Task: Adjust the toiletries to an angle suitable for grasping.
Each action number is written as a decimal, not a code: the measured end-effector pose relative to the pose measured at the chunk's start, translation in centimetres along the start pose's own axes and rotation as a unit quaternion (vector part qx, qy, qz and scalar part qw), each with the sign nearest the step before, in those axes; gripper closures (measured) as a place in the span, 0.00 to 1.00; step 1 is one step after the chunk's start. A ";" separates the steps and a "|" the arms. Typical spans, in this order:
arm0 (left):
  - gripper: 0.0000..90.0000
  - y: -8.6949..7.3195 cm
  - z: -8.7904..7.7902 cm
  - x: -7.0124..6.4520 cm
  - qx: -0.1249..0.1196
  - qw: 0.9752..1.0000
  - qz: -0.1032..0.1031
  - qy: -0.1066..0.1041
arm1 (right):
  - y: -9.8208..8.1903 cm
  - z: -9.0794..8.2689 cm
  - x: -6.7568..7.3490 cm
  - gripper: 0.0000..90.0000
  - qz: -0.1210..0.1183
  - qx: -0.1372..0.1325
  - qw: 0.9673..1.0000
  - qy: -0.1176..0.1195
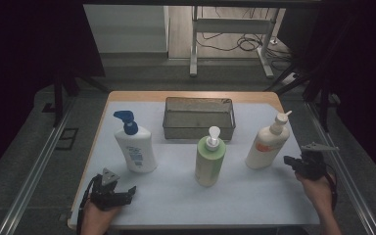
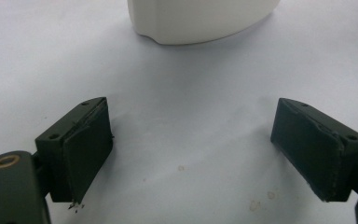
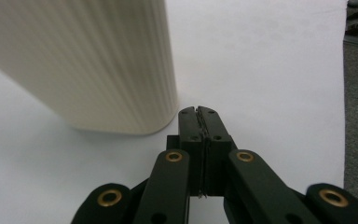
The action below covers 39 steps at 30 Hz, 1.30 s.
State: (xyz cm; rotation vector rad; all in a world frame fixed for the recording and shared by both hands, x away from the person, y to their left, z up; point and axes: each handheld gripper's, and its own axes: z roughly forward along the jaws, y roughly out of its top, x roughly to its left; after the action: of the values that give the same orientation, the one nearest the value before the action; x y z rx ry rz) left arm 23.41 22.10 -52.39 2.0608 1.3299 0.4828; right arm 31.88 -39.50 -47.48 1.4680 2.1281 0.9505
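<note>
the right gripper (image 1: pixel 293 162) sits at the near right of the counter (image 1: pixel 254 196), held in a hand that comes in from the near edge. its two black fingers (image 3: pixel 199 122) are pressed flat together with nothing between them. just beside those closed fingers, to their left and a little farther away, stands the cream pump bottle (image 1: pixel 267 146). in the right gripper view its ribbed wall (image 3: pixel 98 65) rises close by, apart from the fingers, with a sliver of bare white counter between them. the bottle stands upright, so its long axis runs straight up and its pump head points to the far right.

the left gripper (image 1: pixel 115 195) rests at the near left, with its fingers (image 2: pixel 86 149) spread wide and empty. the base of a white bottle with a blue pump (image 1: pixel 134 147) lies just beyond them. a green bottle with a white pump (image 1: pixel 209 159) stands between the two, near the middle. a grey wire basket (image 1: pixel 199 118) sits on the far side, behind the bottles.

the right hand is by far the nearer to the cream bottle. to take it, the closed fingers would probably need to spread first, then swing left around the body.
</note>
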 end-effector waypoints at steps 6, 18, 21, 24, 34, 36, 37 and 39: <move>0.13 0.0 0.0 0.0 0.001 1.000 0.001 0.000 | 1.0 0.7 -0.7 0.99 0.008 -0.005 1.000 -0.007; 0.13 0.0 0.0 0.0 0.001 1.000 0.001 -0.001 | 2.7 2.2 -1.3 0.97 0.016 -0.010 1.000 0.011; 0.13 0.0 0.0 0.0 0.001 1.000 0.001 -0.001 | 3.1 2.5 -1.2 0.97 0.014 -0.010 1.000 0.015; 0.13 0.0 0.0 0.0 0.001 1.000 0.001 -0.001 | 3.3 2.7 -1.1 0.96 0.015 -0.011 1.000 0.016; 0.13 0.0 0.0 0.0 0.001 1.000 0.001 -0.001 | 3.9 3.5 -1.5 0.96 0.024 -0.022 0.998 0.044; 0.13 0.0 0.0 0.0 0.001 1.000 0.001 -0.001 | 3.9 3.5 -1.4 0.96 0.023 -0.020 0.998 0.052; 0.13 0.0 0.0 0.0 0.001 1.000 0.001 -0.001 | 3.9 3.6 -1.3 0.97 0.019 -0.021 0.998 0.052; 0.13 0.0 0.0 0.0 0.001 1.000 0.001 -0.001 | 4.0 3.6 -1.2 0.97 0.016 -0.020 0.998 0.049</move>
State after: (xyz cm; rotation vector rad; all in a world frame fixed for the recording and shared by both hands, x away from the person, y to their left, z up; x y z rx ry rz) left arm 23.44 22.13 -52.39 2.0637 1.3280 0.4808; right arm 37.28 -38.65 -47.22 1.4684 2.1465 1.0919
